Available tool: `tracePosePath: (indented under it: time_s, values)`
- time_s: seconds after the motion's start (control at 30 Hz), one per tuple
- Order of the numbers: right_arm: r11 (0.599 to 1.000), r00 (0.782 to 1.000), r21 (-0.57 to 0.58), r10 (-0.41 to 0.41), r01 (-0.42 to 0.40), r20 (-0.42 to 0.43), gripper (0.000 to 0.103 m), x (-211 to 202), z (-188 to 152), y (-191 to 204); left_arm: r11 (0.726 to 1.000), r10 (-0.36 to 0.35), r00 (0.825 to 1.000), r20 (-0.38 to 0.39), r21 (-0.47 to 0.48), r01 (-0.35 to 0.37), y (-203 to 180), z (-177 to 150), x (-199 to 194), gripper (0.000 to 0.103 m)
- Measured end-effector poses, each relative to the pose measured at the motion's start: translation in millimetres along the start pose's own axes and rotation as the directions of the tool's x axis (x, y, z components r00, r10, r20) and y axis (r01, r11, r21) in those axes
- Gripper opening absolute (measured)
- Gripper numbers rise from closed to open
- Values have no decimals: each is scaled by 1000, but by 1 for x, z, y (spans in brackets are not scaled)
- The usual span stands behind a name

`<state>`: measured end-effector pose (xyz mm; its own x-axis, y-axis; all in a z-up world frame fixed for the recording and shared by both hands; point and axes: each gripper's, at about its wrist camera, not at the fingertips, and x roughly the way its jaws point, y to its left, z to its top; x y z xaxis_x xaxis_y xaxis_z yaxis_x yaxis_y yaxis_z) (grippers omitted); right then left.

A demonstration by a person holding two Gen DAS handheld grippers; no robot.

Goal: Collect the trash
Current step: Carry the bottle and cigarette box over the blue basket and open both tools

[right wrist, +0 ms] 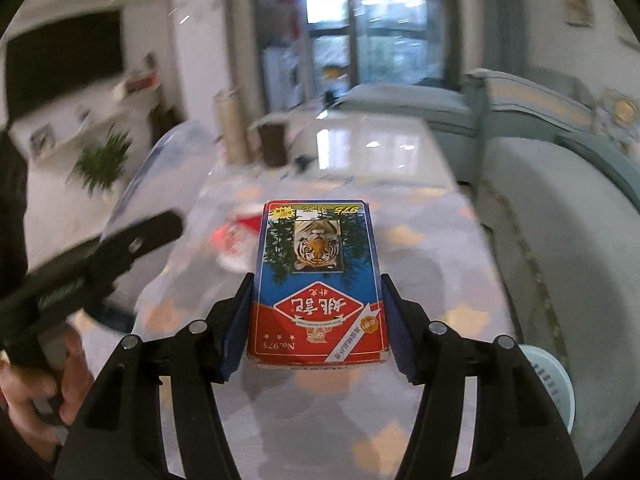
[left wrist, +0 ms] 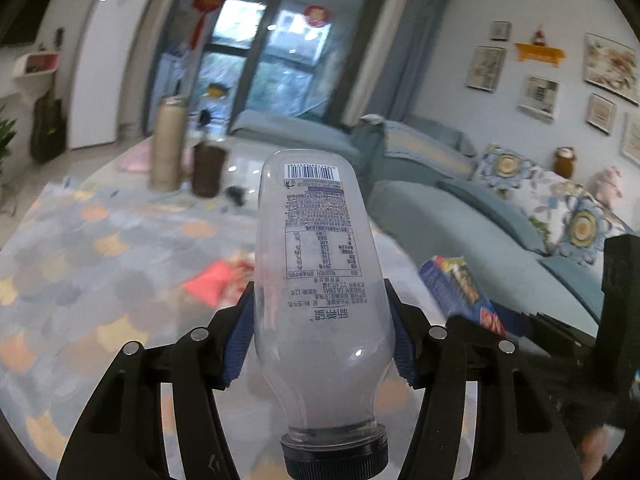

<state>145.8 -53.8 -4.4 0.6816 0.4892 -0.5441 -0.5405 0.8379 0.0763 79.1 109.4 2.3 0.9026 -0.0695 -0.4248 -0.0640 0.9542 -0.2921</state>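
My left gripper point(left wrist: 320, 312) is shut on an empty clear plastic bottle point(left wrist: 320, 264) with a black cap that points back at the camera, held above the patterned rug. My right gripper point(right wrist: 318, 304) is shut on a red and blue playing-card box point(right wrist: 318, 276) with a tiger picture, also held in the air. The card box shows at the right of the left wrist view point(left wrist: 460, 284). A red and white wrapper point(left wrist: 220, 280) lies on the rug ahead; it shows blurred in the right wrist view point(right wrist: 240, 240).
A tall beige cylinder point(left wrist: 168, 144) and a brown bin point(left wrist: 208, 172) stand on the shiny floor beyond the rug. A blue sofa point(left wrist: 460, 216) runs along the right. A light blue basket point(right wrist: 548, 380) sits low at the right. A plant point(right wrist: 104, 160) stands on the left.
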Motion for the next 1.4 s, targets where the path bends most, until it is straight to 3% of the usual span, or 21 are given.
tracePosePath:
  time_s: [0.23, 0.33, 0.47, 0.5, 0.6, 0.7, 0.87, 0.93, 1.0, 1.1, 1.17, 1.4]
  values:
    - [952, 970, 239, -221, 191, 103, 56, -55, -10, -92, 987, -158, 987, -29, 26, 158, -62, 4, 32, 57]
    - [907, 945, 320, -315, 272, 88, 56, -70, -23, -133, 976, -210, 977, -49, 55, 212, -90, 0, 49, 57]
    - [858, 903, 341, -426, 385, 51, 56, -87, -45, -167, 957, -258, 961, -97, 112, 269, -126, -9, 78, 57]
    - [840, 888, 343, -459, 421, 36, 56, -90, -50, -176, 951, -277, 954, -114, 112, 289, -135, -13, 86, 57]
    - [801, 867, 373, -497, 468, -21, 56, -90, -68, -199, 930, -333, 926, -180, 101, 354, -155, -24, 108, 57]
    - [764, 861, 415, -497, 494, -108, 56, -79, -88, -223, 913, -360, 895, -263, 99, 396, -177, -41, 134, 57]
    - [699, 850, 483, -431, 527, -304, 57, -44, -130, -259, 897, -380, 842, -383, 69, 436, -198, -72, 170, 57]
    - [677, 849, 514, -395, 527, -350, 57, -34, -143, -271, 893, -384, 827, -411, 64, 446, -203, -81, 177, 57]
    - [657, 832, 512, -397, 553, -388, 58, -29, -152, -276, 888, -383, 814, -436, 69, 455, -208, -88, 182, 57]
    - [634, 827, 533, -392, 560, -403, 58, -27, -163, -282, 890, -379, 815, -438, 69, 451, -210, -93, 186, 71]
    - [629, 833, 549, -384, 551, -398, 58, -28, -167, -287, 894, -370, 825, -427, 77, 441, -209, -95, 185, 71]
    - [630, 841, 558, -384, 540, -380, 58, -32, -163, -286, 901, -369, 830, -419, 58, 430, -198, -91, 182, 71]
